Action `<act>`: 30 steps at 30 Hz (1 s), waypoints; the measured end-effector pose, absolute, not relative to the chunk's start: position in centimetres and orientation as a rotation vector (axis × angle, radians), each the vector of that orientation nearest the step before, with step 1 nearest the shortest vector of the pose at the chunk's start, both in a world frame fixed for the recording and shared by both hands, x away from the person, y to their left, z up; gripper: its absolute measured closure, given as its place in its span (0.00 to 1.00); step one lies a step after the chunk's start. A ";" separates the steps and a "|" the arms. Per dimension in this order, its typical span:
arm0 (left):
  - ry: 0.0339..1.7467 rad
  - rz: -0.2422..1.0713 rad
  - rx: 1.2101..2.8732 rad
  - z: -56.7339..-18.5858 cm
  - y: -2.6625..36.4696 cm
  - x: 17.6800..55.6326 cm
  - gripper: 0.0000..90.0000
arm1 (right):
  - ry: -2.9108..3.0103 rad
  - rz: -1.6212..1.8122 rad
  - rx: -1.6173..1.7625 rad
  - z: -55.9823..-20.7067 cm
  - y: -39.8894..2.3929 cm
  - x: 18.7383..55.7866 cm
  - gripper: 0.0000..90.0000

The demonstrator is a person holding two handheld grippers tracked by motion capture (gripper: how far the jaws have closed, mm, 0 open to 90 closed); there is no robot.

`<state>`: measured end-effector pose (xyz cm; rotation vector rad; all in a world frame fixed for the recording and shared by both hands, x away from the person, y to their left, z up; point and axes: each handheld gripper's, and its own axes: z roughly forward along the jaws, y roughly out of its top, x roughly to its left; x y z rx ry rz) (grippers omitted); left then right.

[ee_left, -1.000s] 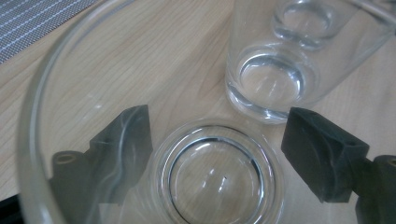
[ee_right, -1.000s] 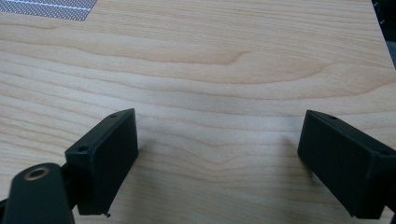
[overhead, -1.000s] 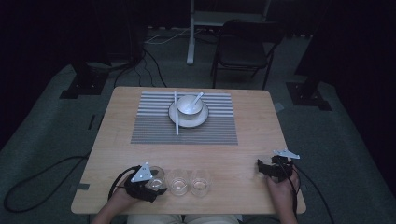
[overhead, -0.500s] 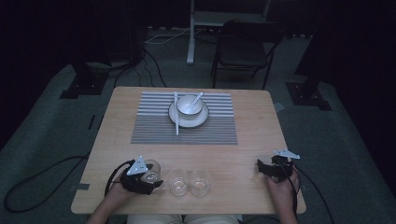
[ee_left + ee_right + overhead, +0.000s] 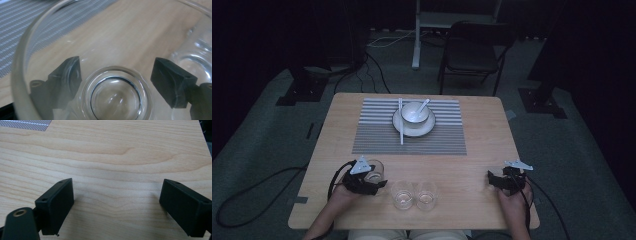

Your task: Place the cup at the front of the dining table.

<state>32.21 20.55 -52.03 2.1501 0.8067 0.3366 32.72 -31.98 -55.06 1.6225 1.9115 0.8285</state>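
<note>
A dim recording studio; stand bases (image 5: 298, 92), floor cables (image 5: 377, 65) (black drapes behind), folding chair (image 5: 472, 52).

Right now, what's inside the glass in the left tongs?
Nothing visible: the glass in the left tongs looks empty, its thick clear base showing bare wooden table through it. One pad shows through the wall. The lowest part of the base is out of frame.

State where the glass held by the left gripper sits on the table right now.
In the high view the glass is near the table's front left edge, between the left gripper's jaws, left of two other glasses.
</note>
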 end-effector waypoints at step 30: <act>1.066 0.538 2.008 -49.8 19.4 41.1 0.24 | 1.912 0.828 1.622 -55.1 -32.0 32.7 0.13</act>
